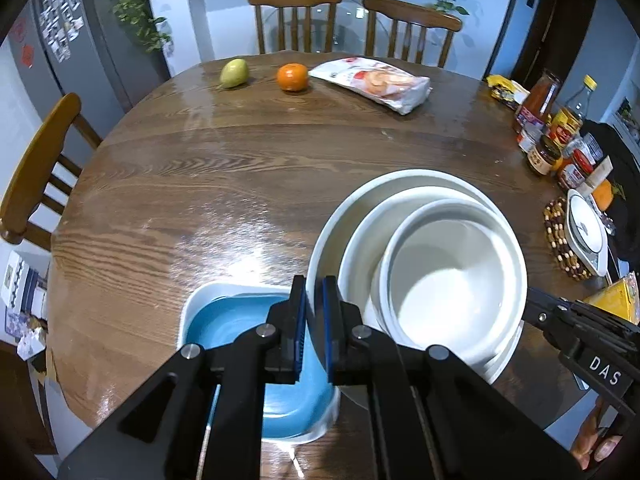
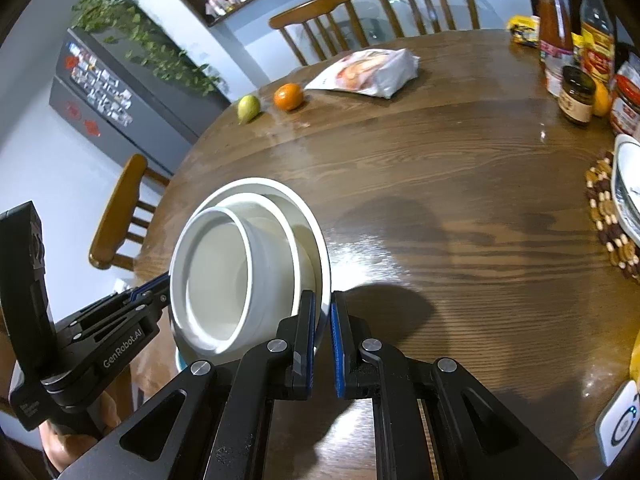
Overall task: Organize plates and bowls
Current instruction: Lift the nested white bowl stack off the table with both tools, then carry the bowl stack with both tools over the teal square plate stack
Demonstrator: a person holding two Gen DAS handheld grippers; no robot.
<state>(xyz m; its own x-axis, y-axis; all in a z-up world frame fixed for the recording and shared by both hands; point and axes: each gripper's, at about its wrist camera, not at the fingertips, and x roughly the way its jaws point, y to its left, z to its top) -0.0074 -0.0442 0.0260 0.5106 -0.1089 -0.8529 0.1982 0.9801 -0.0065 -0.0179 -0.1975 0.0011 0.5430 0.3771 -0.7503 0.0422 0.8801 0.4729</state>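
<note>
White bowls (image 1: 452, 264) are sitting nested to save room; the left gripper (image 1: 314, 320) and right gripper (image 2: 323, 334) are pinching the big bowl's rim at nine and three o'clock, sharing its weight.

We see the blue dish (image 1: 224, 320) half hidden behind the left gripper (image 1: 314, 312); jar labels (image 1: 540, 156) stay unreadable.

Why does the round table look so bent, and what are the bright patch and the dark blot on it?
Left wrist view: fisheye bends the table; lamp glare whitens the wood beside the blue dish. Right wrist view: same bend, and a dark shadow beyond the stacked white bowls.
</note>
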